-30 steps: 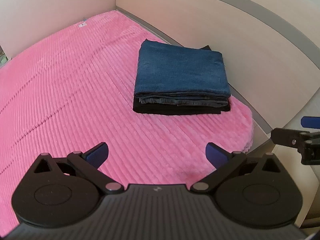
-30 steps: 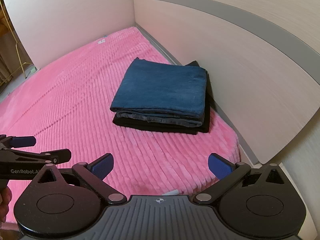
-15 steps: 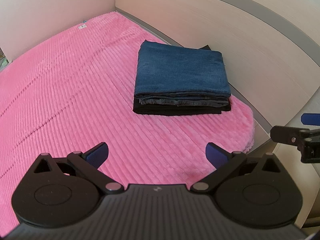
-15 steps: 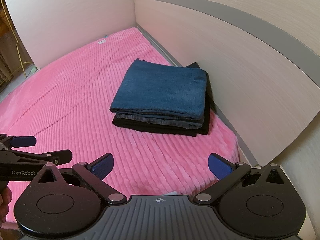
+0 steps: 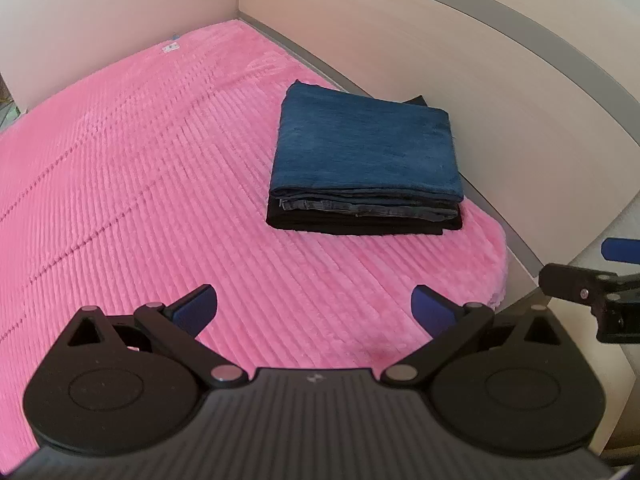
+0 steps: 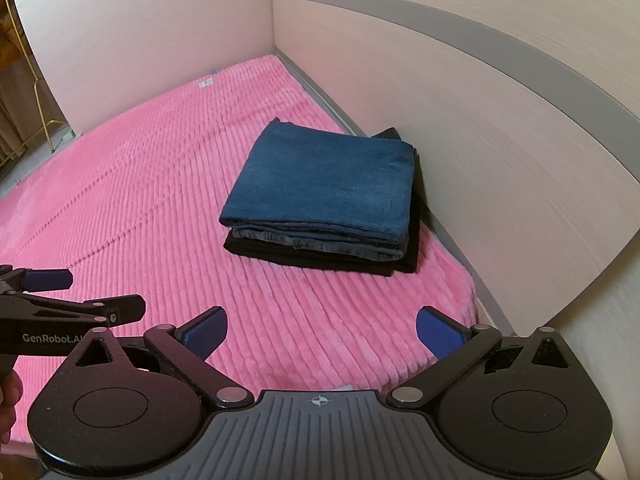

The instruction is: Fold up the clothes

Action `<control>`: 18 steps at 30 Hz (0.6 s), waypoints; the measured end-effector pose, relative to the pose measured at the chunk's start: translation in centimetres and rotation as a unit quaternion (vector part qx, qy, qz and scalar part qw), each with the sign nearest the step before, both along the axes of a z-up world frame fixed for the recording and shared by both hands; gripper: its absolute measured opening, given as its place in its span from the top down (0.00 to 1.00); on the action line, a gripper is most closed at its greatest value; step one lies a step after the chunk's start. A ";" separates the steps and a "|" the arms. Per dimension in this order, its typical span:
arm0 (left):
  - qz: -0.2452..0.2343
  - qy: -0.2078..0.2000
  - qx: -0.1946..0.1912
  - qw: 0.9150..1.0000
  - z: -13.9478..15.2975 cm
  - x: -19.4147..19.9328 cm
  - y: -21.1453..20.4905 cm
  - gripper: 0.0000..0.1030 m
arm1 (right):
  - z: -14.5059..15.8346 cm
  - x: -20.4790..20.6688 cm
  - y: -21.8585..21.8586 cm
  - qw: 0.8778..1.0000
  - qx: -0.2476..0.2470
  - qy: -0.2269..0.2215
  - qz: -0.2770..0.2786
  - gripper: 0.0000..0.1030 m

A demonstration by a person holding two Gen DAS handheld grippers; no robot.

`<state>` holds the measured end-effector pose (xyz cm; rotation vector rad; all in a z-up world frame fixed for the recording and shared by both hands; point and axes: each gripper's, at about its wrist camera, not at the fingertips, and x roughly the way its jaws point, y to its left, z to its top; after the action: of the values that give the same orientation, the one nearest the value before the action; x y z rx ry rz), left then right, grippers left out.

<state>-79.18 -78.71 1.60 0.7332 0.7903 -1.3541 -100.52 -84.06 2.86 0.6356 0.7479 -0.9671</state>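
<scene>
Folded blue jeans [image 5: 366,148] lie squarely on top of a folded black garment [image 5: 360,225], a neat stack near the headboard end of the pink bed [image 5: 140,168]. The stack also shows in the right wrist view, jeans [image 6: 328,184] above the black garment [image 6: 320,260]. My left gripper [image 5: 314,308] is open and empty, held above the bed's near edge, well short of the stack. My right gripper [image 6: 322,332] is open and empty, also short of the stack. Each gripper shows at the edge of the other's view.
A pale wooden headboard [image 5: 460,80] with a grey band runs behind and to the right of the stack. A wall [image 6: 140,32] closes the far side of the bed. The ribbed pink cover spreads wide to the left of the stack.
Both grippers have drifted very slightly; the stack sits a touch lower in the right wrist view. Both stay open and the clothes have not moved.
</scene>
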 end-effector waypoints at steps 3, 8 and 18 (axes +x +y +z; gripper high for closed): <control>-0.005 -0.005 -0.001 1.000 0.0 -0.3 0.0 0.01 | 0.0 -0.1 -0.1 1.000 -0.001 0.000 0.001 0.00; -0.006 -0.011 -0.002 1.000 -0.1 -0.5 -0.1 0.01 | -0.1 -0.4 -0.3 1.000 -0.001 -0.001 0.002 0.00; -0.006 -0.019 -0.006 1.000 0.0 -1.4 -1.1 0.01 | -0.1 -1.1 -1.3 1.000 0.001 -0.001 0.013 0.00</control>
<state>-80.55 -79.81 1.61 0.7539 0.7488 -1.3516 -101.64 -85.34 2.76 0.6268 0.7526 -0.9416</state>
